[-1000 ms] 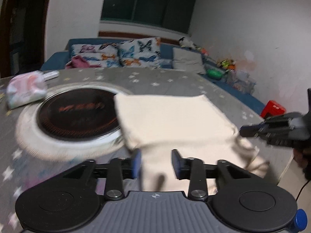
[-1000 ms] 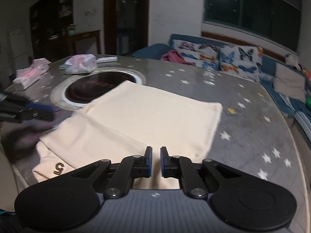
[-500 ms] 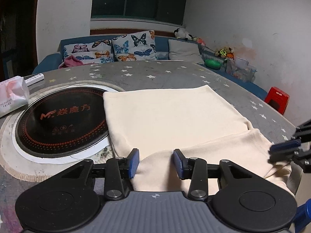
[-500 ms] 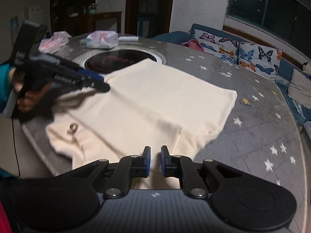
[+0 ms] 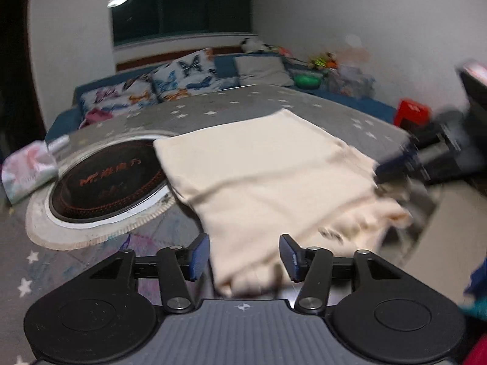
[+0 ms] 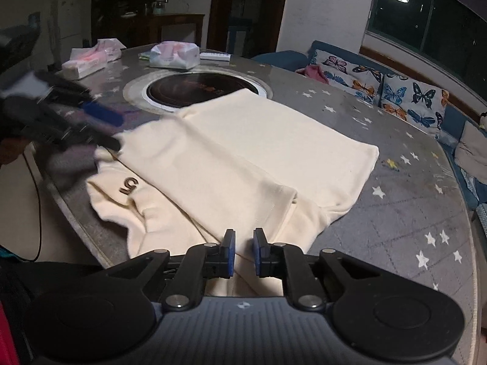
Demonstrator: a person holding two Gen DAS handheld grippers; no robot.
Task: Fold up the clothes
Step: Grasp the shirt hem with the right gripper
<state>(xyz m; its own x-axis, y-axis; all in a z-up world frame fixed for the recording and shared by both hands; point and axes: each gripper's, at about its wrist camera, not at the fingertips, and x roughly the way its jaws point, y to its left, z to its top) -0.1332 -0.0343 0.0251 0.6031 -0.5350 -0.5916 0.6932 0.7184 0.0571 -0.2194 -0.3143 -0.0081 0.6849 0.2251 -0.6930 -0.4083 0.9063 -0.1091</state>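
A cream garment (image 6: 249, 152) lies spread on the round grey starred table (image 6: 411, 228), with one side folded over and a dark emblem (image 6: 129, 185) near its front corner. My left gripper (image 5: 243, 257) hangs low over the garment's near edge (image 5: 243, 258). Its jaws are opening; cloth lies between the pads, which do not press on it. In the right wrist view the left gripper (image 6: 115, 130) is a blur at the garment's left corner. My right gripper (image 6: 243, 252) is shut to a narrow slit over the near hem; whether it pinches cloth is unclear. The left wrist view shows the right gripper (image 5: 392, 167) blurred at the cloth's right edge.
A round black induction hob (image 5: 106, 182) is set into the table beside the garment. Tissue packs (image 6: 175, 54) and a remote lie beyond it. A blue sofa with butterfly cushions (image 6: 411, 100) runs behind the table, and a red stool (image 5: 411, 109) stands on the floor. The table's edge is close to both grippers.
The left gripper's jaws have spread wider and it has rolled, shifting towards the garment's left corner. The right gripper keeps its narrow gap and has barely moved lately.
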